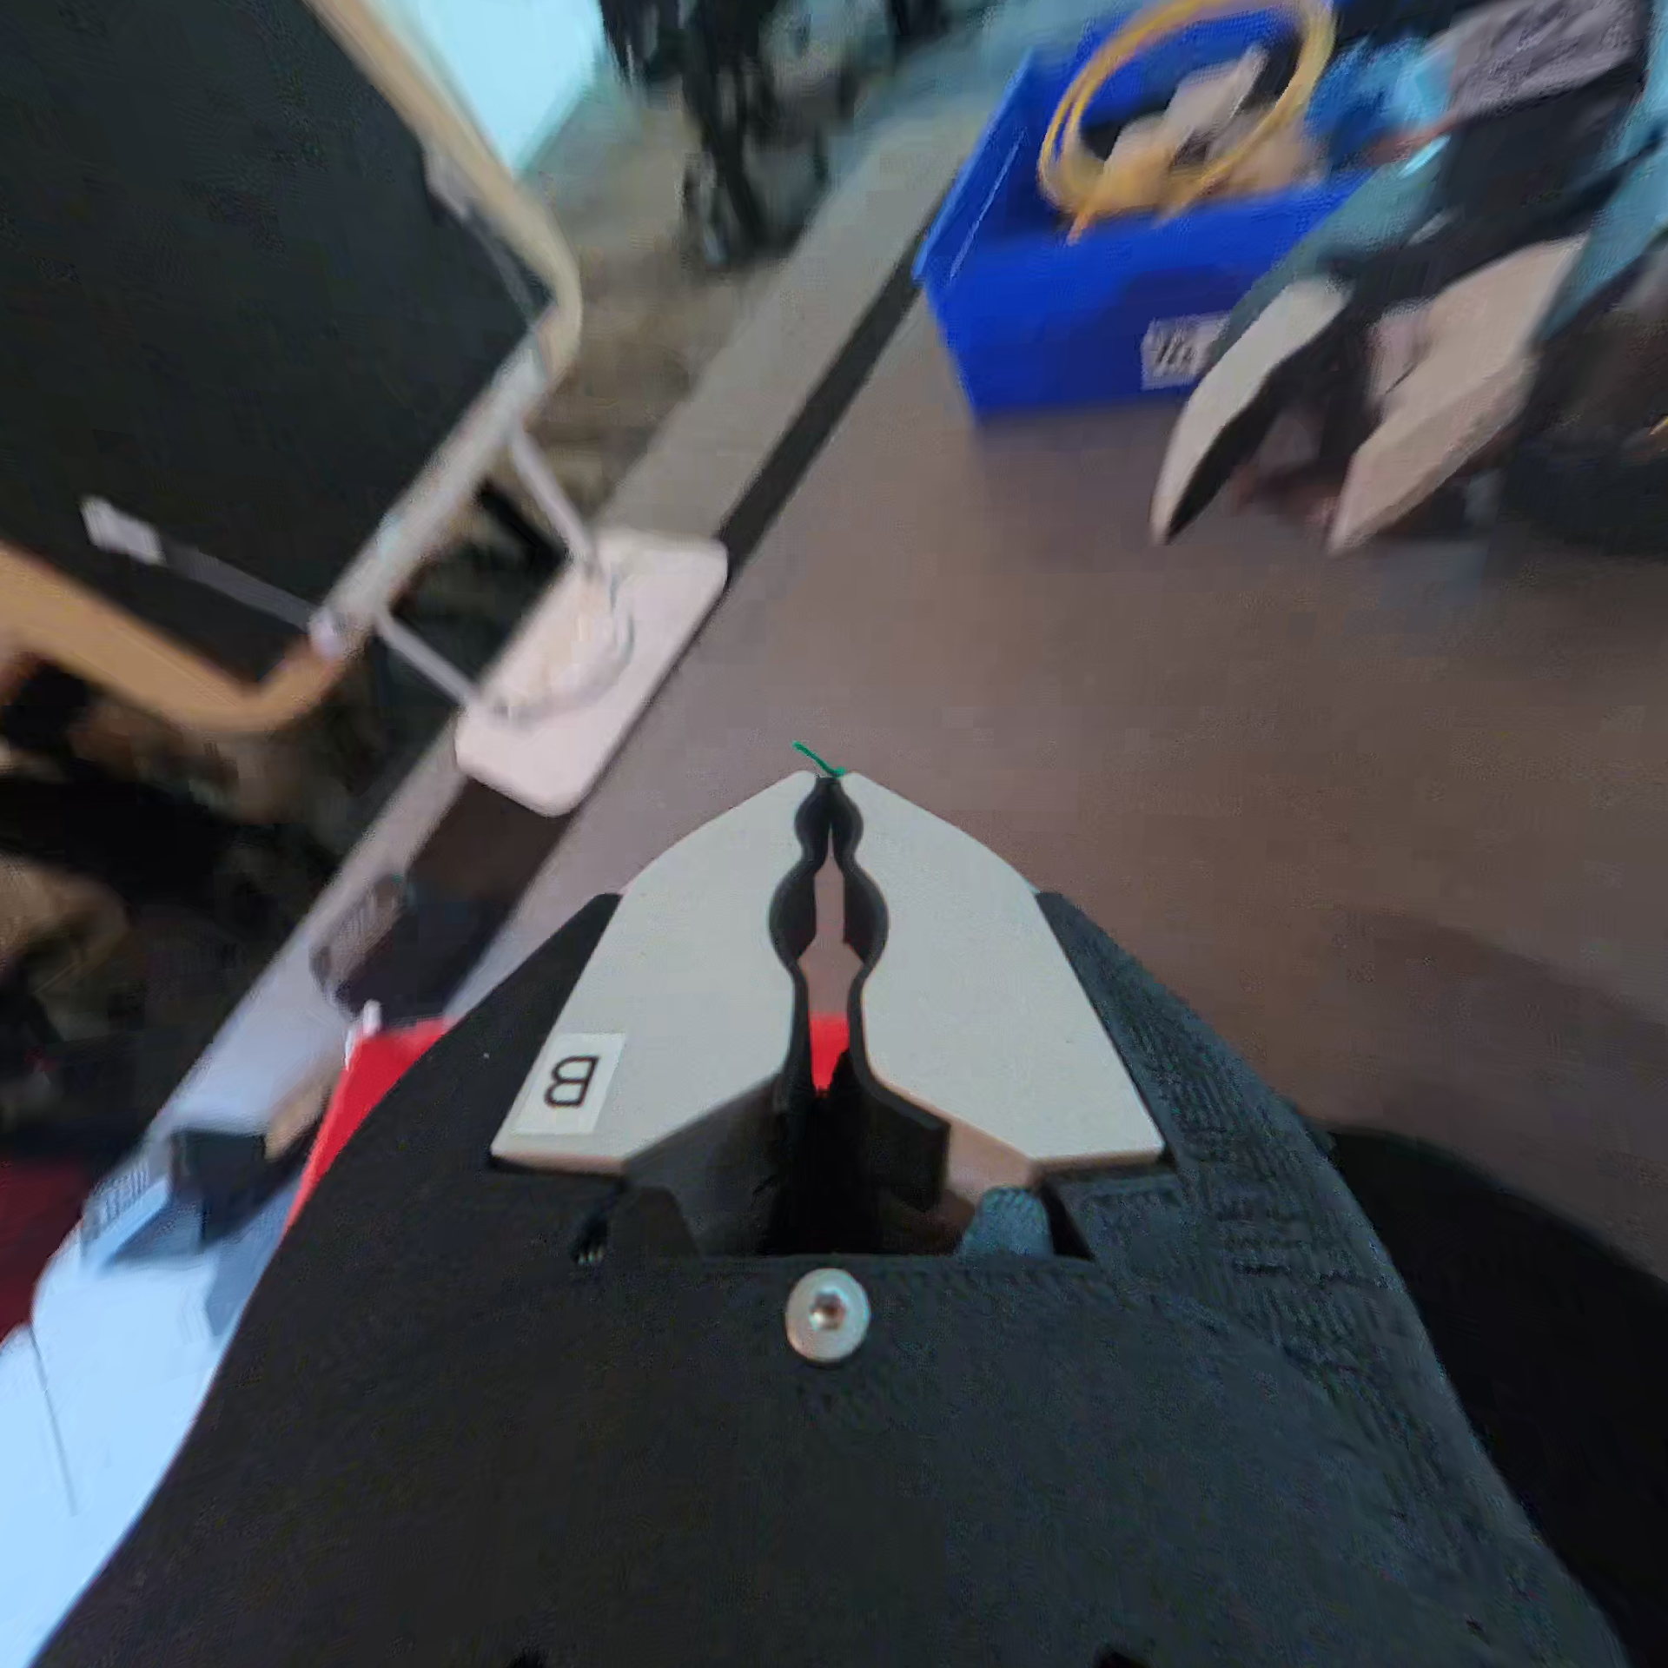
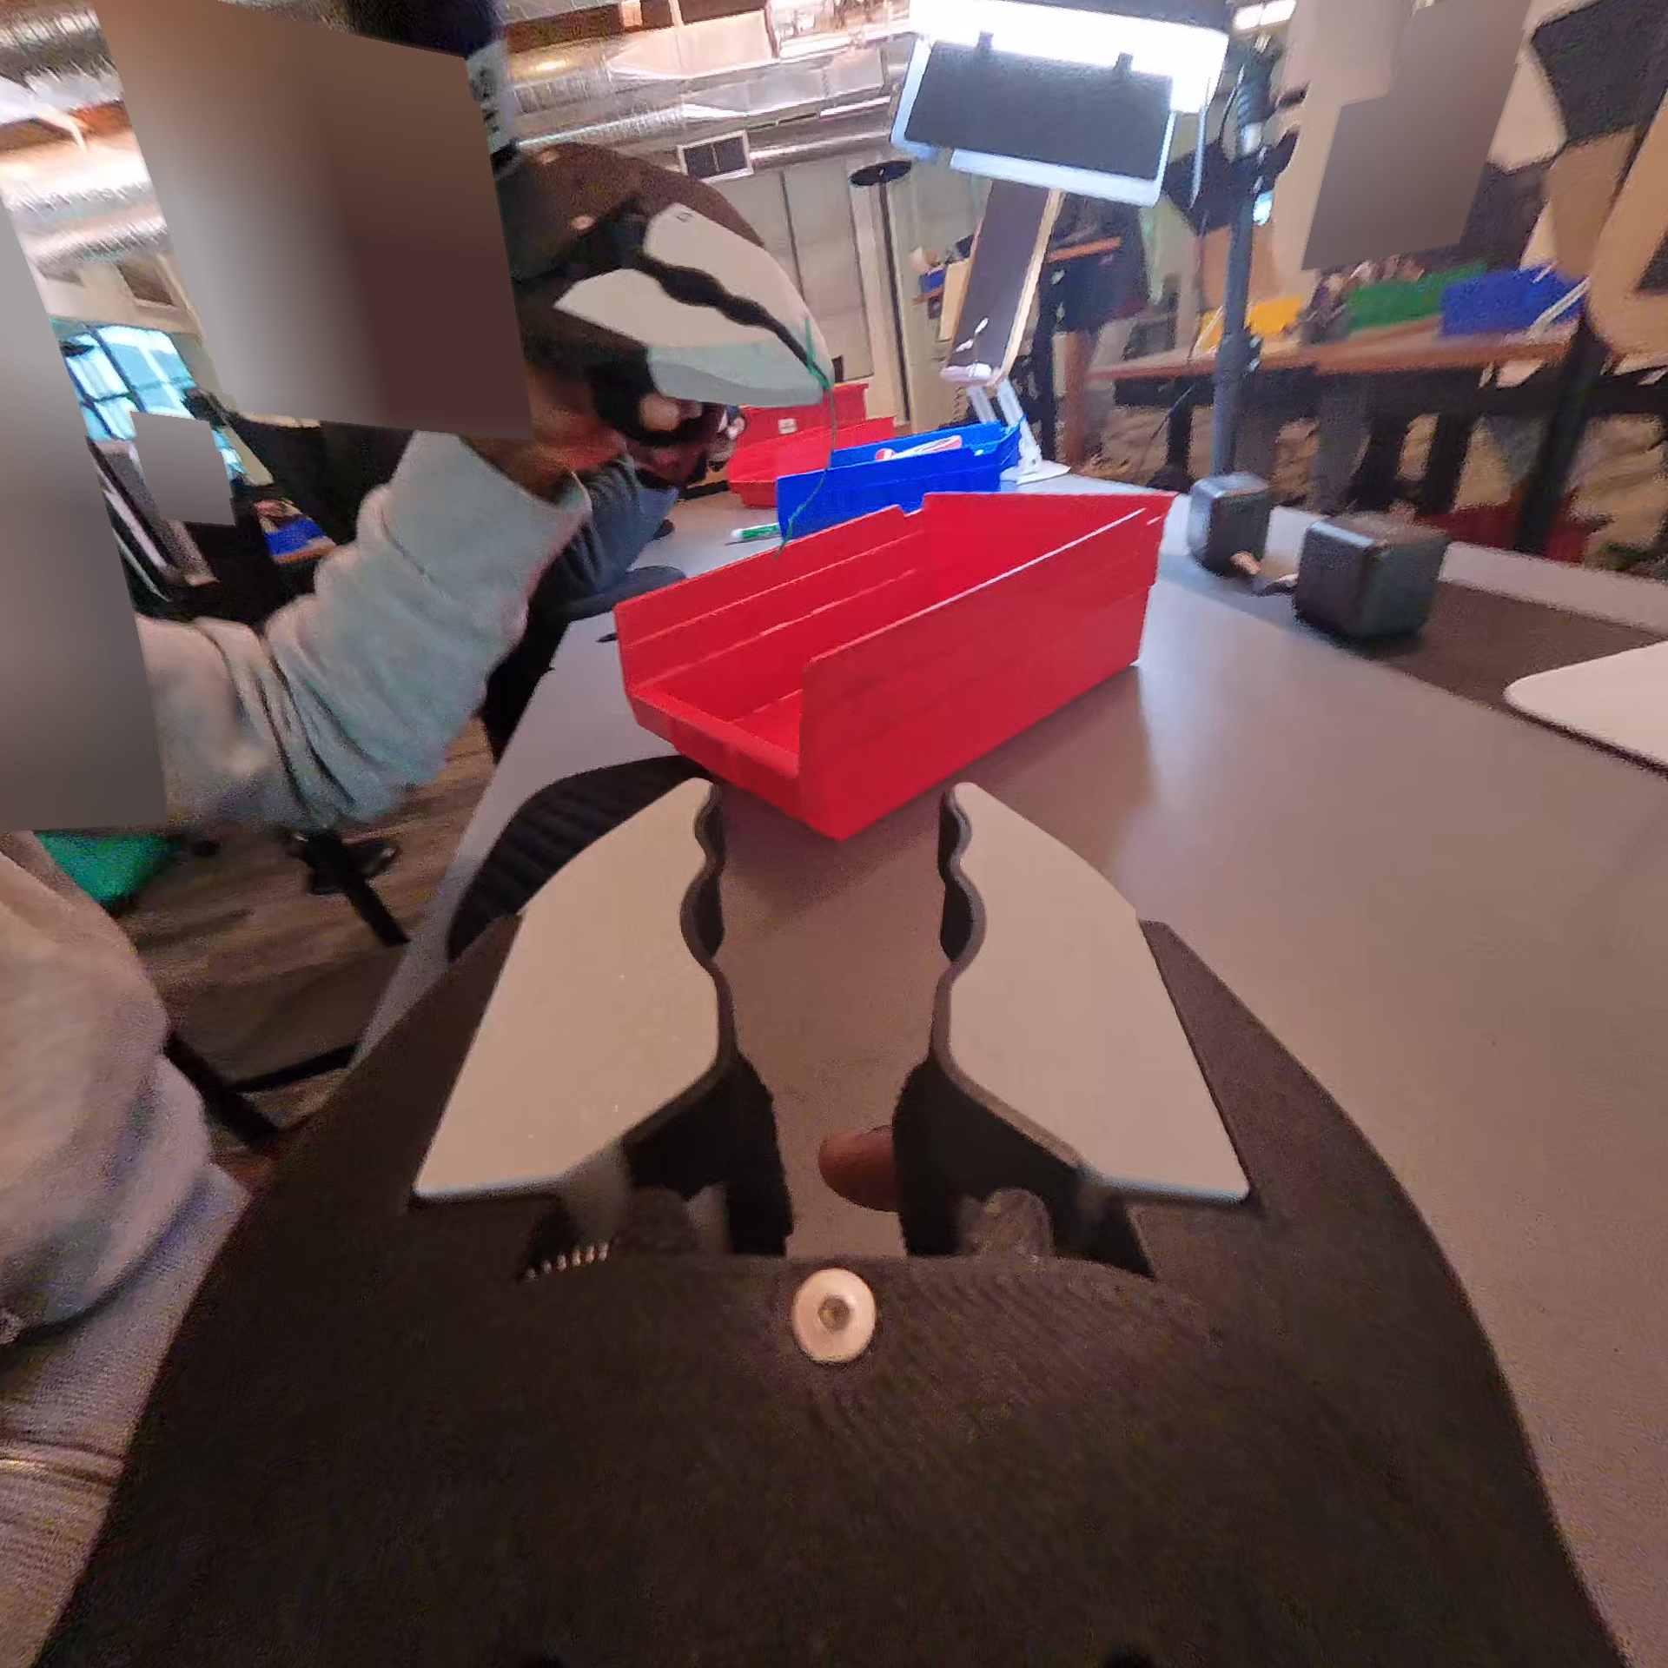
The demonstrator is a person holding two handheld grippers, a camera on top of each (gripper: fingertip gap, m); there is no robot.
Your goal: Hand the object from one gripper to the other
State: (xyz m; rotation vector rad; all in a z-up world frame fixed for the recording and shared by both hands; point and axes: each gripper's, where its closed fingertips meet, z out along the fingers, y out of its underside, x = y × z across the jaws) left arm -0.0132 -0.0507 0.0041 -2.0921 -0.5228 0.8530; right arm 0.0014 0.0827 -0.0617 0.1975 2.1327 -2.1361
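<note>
Green wire dangles above the red bin, pinched in my left gripper; my right gripper gapes empty.

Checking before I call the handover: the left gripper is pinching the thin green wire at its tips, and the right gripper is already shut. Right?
Not quite. The right gripper is open, its jaws spread wide with nothing between them, as the right wrist view shows. The rest holds: the left gripper is shut on the thin green wire, pinched at its tips.

Each wrist view looks along its jaws, sharing the table
</note>
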